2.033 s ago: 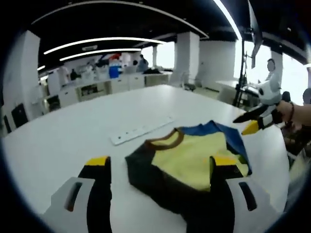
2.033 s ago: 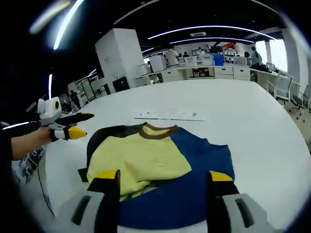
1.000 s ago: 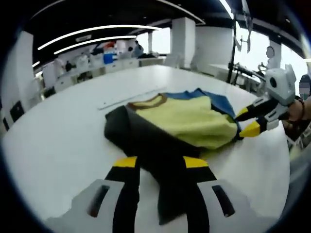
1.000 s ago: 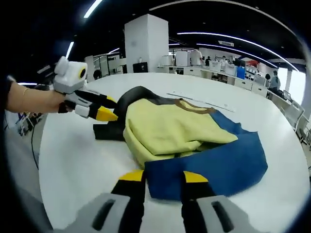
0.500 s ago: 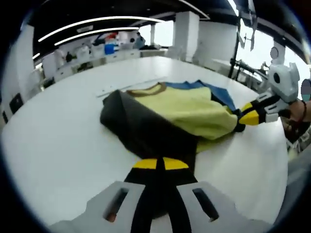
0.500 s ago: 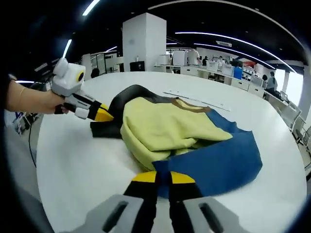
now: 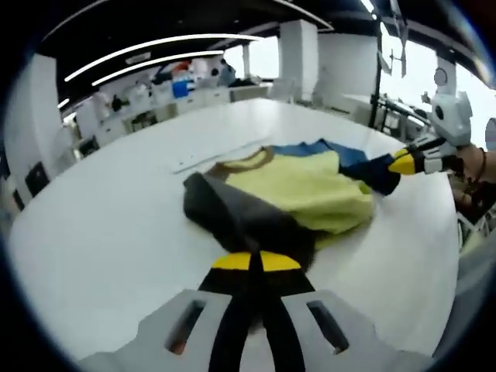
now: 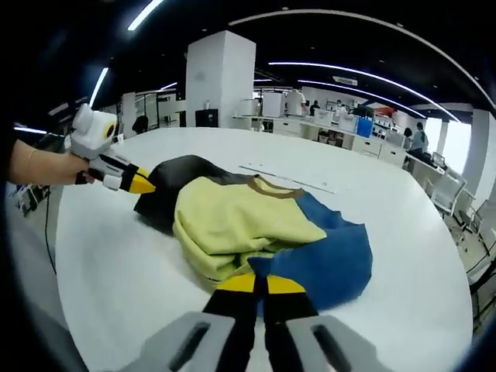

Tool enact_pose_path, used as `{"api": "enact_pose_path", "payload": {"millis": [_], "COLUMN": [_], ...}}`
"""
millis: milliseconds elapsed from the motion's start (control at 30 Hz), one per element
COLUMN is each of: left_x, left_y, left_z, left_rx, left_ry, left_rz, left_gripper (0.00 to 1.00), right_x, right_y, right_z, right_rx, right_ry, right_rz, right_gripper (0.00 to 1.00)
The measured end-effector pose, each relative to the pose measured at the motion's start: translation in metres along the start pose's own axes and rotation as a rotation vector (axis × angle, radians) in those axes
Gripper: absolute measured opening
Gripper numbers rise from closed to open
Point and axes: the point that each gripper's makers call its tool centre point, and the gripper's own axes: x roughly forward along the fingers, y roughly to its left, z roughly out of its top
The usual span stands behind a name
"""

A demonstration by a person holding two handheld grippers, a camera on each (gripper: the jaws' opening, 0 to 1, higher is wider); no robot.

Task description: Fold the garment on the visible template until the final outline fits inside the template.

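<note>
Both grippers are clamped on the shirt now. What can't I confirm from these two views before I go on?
- Template outline: indistinguishable on the white table in both views.
- Cloth between the left gripper tips: hidden in the left gripper view.
- Yellow, blue and black shirt underside: covered by its folds.
- White strip markings: too small, right gripper view.

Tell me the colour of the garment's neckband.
Brown: the neckband rims the yellow front of the garment, clearest in the right gripper view.

One garment (image 8: 248, 225), two tools (image 7: 249, 262) (image 8: 260, 284).
</note>
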Motion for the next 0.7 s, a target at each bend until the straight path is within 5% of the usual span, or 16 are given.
{"api": "enact_pose_path", "payload": {"millis": [367,700], "left_x": [-0.025,-0.033], "left_y": [0.046,0.091], "left_z": [-0.015,-0.036], "left_rx": [-0.029,-0.019], "left_ry": [0.066,0.139], "left_rz": [0.113,0.214], "left_gripper": [0.00,0.00], "right_x": [-0.036,-0.058], "right_y": [-0.103,-0.187], "right_z": [0.013,-0.002], "right_rx": [0.037,0.143], "right_ry": [-0.005,0.052], "right_rz": [-0.246,-0.427], "right_gripper": [0.00,0.00]}}
